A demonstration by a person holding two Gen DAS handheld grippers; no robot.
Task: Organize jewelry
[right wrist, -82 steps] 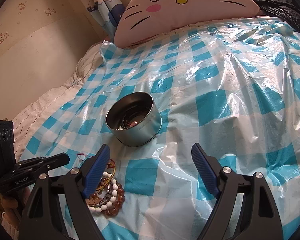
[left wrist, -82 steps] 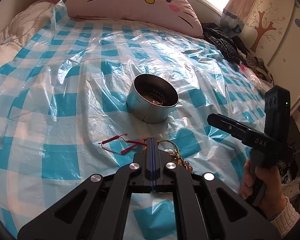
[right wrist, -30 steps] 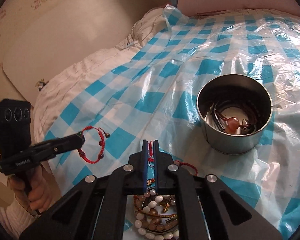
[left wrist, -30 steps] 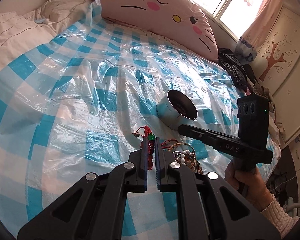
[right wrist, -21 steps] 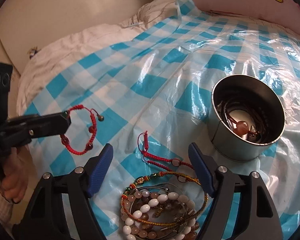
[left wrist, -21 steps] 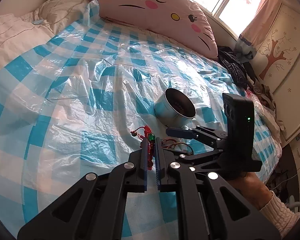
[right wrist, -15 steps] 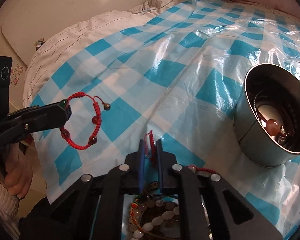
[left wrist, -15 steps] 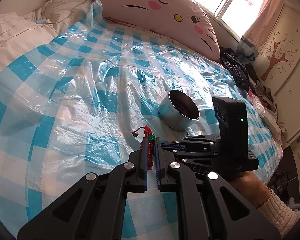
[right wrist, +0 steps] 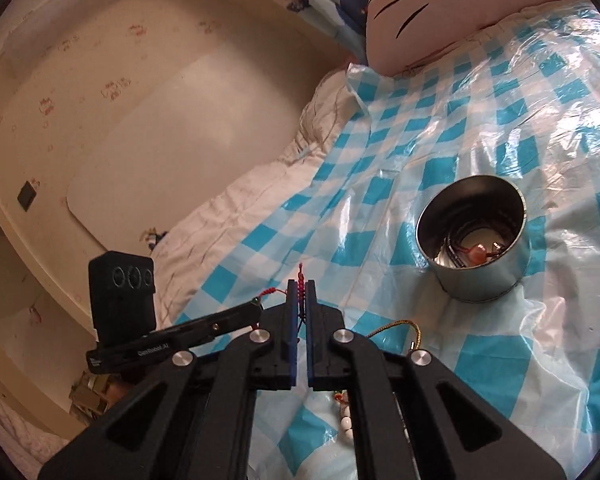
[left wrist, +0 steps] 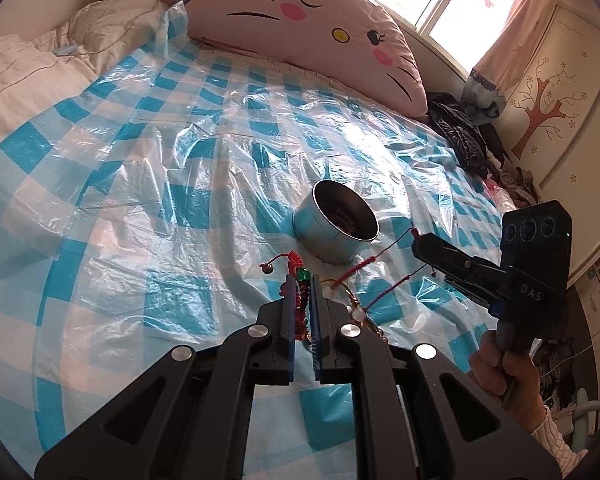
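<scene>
Bedspread below: red cord [right wrist: 300, 280] (taut) in right gripper [right wrist: 300, 292].

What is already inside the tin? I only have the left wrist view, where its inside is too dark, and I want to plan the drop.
Observer: The right wrist view looks down into the tin: dark cords lie coiled around an orange bead.
Operator: Is the right gripper truly clamping that red cord, or just hooking it?
Observer: Clamping. The right gripper is shut on the red cord, whose end sticks up between the blue pads.
</scene>
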